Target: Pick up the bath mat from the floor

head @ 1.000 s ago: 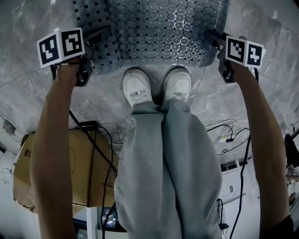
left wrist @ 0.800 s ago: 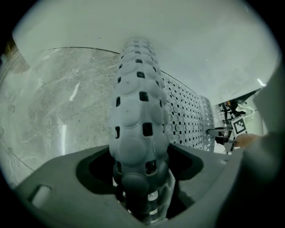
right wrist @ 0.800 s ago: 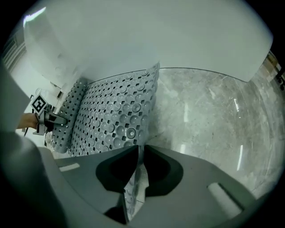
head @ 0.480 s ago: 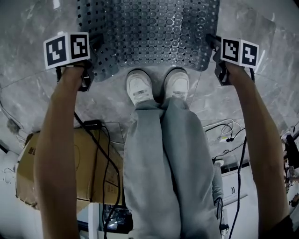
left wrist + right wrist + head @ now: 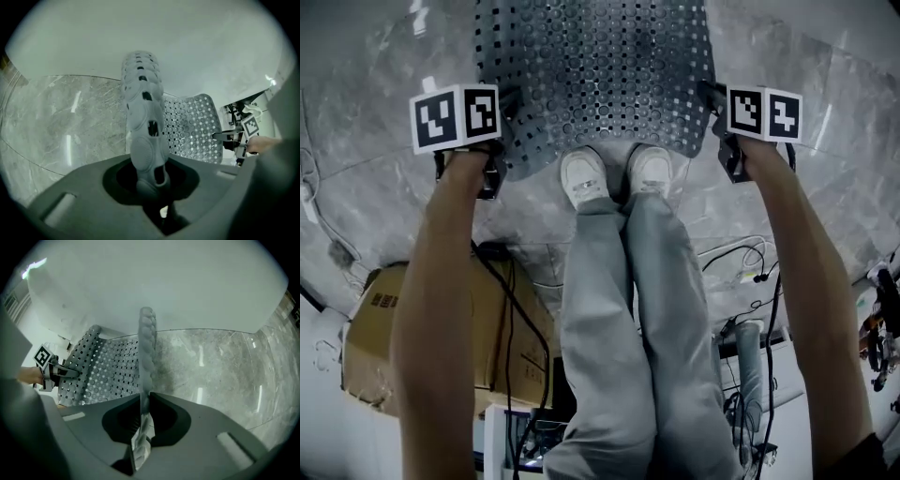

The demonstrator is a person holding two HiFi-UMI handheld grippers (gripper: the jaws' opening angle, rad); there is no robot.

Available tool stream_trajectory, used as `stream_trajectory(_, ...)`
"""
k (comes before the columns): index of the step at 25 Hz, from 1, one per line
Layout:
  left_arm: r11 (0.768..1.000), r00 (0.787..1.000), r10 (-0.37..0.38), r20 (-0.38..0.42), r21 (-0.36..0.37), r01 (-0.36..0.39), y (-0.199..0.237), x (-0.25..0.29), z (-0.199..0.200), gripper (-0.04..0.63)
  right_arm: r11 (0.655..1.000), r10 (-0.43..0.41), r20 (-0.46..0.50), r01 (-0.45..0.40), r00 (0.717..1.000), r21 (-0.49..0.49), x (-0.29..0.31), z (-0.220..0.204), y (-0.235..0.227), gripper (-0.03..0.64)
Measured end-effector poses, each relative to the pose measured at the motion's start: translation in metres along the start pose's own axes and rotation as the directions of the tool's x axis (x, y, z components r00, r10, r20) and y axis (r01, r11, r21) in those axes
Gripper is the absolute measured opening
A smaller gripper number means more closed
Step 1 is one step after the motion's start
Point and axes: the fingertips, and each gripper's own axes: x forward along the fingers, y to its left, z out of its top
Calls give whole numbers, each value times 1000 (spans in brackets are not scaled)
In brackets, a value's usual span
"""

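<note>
We hold the bath mat (image 5: 595, 75) by its two near corners. Our left gripper (image 5: 151, 180) has just been closing and now pinches the left corner, whose perforated edge stands up between the jaws. Our right gripper (image 5: 140, 425) has just closed too and clamps the thin right edge. The mat stretches between both grippers, its near edge raised above our white shoes (image 5: 584, 176) and the marble floor (image 5: 375, 84); whether the far edge is lifted, we cannot tell
</note>
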Motion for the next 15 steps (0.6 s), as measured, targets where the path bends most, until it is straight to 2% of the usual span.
stream_trajectory(15,998,1000,7,22,60,-8,-59,-87,-13,75,1000,12,11,-13,1000,29,-84,-25,37,23)
